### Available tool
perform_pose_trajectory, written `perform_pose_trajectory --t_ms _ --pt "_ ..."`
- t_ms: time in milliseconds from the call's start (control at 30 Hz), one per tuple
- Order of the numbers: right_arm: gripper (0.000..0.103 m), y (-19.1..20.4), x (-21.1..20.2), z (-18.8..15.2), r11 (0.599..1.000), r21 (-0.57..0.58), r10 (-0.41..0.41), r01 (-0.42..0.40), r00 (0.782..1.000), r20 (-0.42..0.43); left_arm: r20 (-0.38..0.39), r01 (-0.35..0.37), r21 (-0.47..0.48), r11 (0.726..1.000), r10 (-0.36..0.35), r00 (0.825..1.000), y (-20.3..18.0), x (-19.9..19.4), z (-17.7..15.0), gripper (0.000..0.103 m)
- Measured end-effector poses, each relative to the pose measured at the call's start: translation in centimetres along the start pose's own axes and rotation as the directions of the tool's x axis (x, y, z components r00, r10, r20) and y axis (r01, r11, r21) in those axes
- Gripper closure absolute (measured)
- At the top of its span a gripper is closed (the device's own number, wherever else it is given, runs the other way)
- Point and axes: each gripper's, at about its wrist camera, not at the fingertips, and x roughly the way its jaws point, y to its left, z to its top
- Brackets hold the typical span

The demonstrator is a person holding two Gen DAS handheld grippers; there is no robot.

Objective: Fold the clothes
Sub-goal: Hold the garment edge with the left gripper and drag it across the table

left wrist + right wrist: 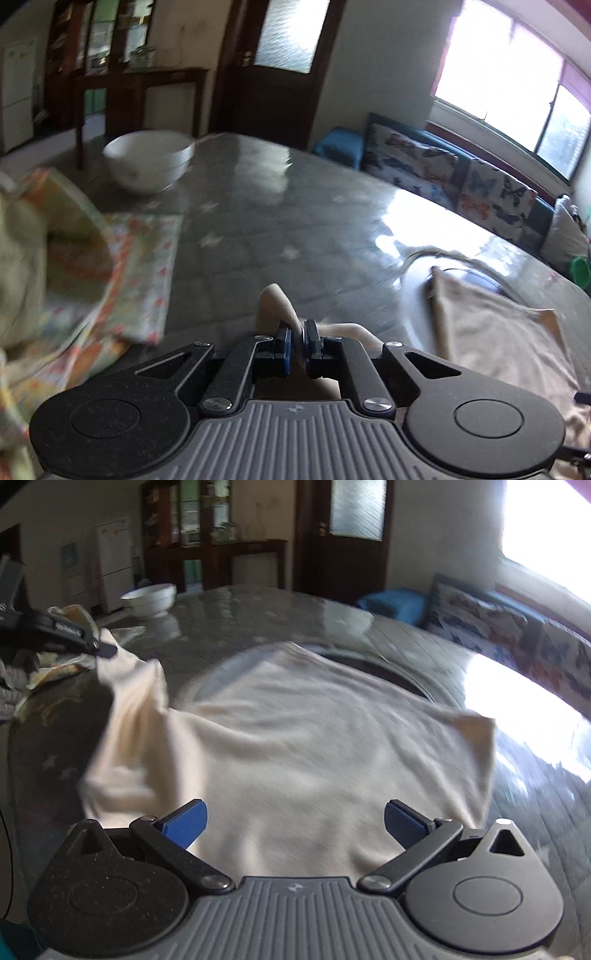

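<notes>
the left gripper [294, 330] is pinched tight on a corner of the cream garment [314, 746], lifted off the table [295, 206]. the right gripper [295, 821] gapes wide above the cloth, empty. beyond the left jaws: a white bowl [149, 164] and patterned fabric [122, 266].

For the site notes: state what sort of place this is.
Most likely a home living or dining room: a glass-topped table with a white bowl, a bench with butterfly cushions under a window, and a dark wooden cabinet.

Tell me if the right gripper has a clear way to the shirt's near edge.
Probably yes: the right gripper is open over the cream shirt, nothing lying between; the left gripper holds a sleeve far off.
</notes>
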Motion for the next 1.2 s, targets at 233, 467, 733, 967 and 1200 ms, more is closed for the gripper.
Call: perform_pose_trajectory --t_ms 233,467,733,967,1200 --pt "0.000 5.6 0.3 2.1 0.981 -0.124 0.147 -0.146 0.989 0.000 -0.009 -0.021 -0.038 0.999 0.021 1.000 2.5 -0.8 -1.3 0.095" --pt "0.000 11.0 0.5 2.2 0.934 -0.213 0.285 -0.287 0.958 -0.041 0.005 -0.057 -0.026 0.998 0.057 0.998 2.6 -0.8 -1.1 0.050" --pt "0.000 13.2 1.3 2.0 0.919 -0.207 0.324 -0.334 0.943 -0.082 -0.003 -0.100 0.014 0.995 0.100 0.995 2.1 1.3 -1.0 0.074" --pt "0.000 13.8 1.3 0.9 0.913 -0.191 0.343 -0.361 0.931 -0.122 0.018 -0.130 0.005 0.992 0.130 0.991 3.3 0.4 -1.5 0.095" --pt "0.000 14.6 0.4 0.1 0.874 -0.218 0.411 -0.435 0.900 -0.146 0.062 -0.226 0.001 0.974 0.226 0.972 4.4 -2.4 -3.4 0.097"
